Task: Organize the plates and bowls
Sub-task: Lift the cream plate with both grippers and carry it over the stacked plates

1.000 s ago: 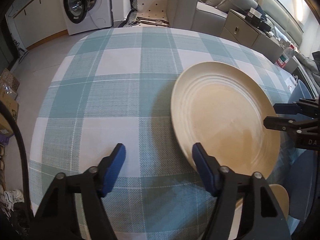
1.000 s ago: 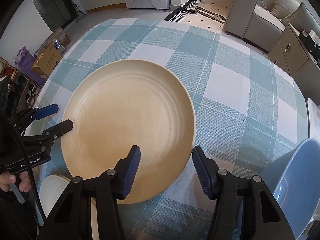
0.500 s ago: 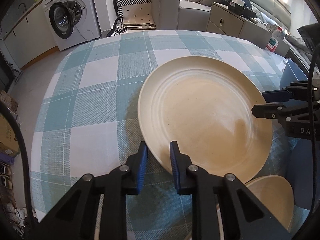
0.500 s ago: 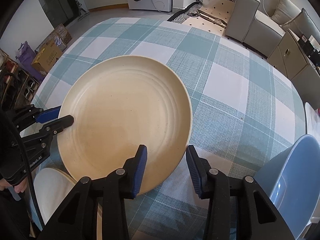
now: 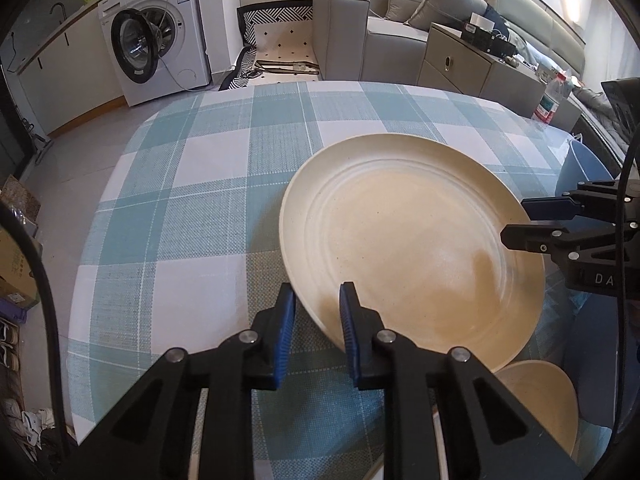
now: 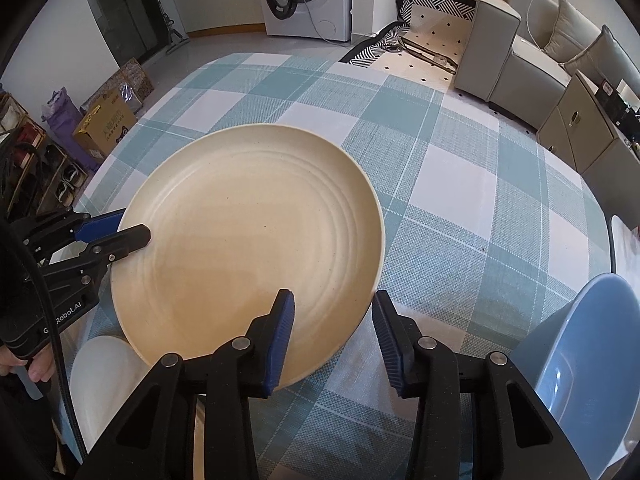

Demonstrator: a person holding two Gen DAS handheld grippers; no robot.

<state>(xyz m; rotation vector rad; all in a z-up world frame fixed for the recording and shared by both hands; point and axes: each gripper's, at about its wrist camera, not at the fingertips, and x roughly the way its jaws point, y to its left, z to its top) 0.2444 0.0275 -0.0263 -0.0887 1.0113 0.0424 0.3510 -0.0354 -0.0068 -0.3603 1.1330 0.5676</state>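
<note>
A large cream plate (image 5: 416,240) is tilted up over the checked tablecloth. My left gripper (image 5: 316,320) is shut on the plate's near-left rim. In the right wrist view the same plate (image 6: 248,240) fills the middle, with the left gripper (image 6: 116,232) clamped on its left edge. My right gripper (image 6: 332,332) is open, its jaws straddling the plate's near rim without pinching it. In the left wrist view the right gripper (image 5: 516,220) is at the plate's right edge.
A smaller cream plate (image 5: 540,396) lies under the big one near the table edge, also in the right wrist view (image 6: 104,384). A blue bowl (image 6: 588,360) stands at the right. A washing machine (image 5: 156,60) and sofa (image 5: 400,36) stand beyond the table (image 5: 180,200).
My left gripper closed from wide open onto the plate's rim. My right gripper narrowed a little, then widened again. The plate has lifted and tilted off the cloth.
</note>
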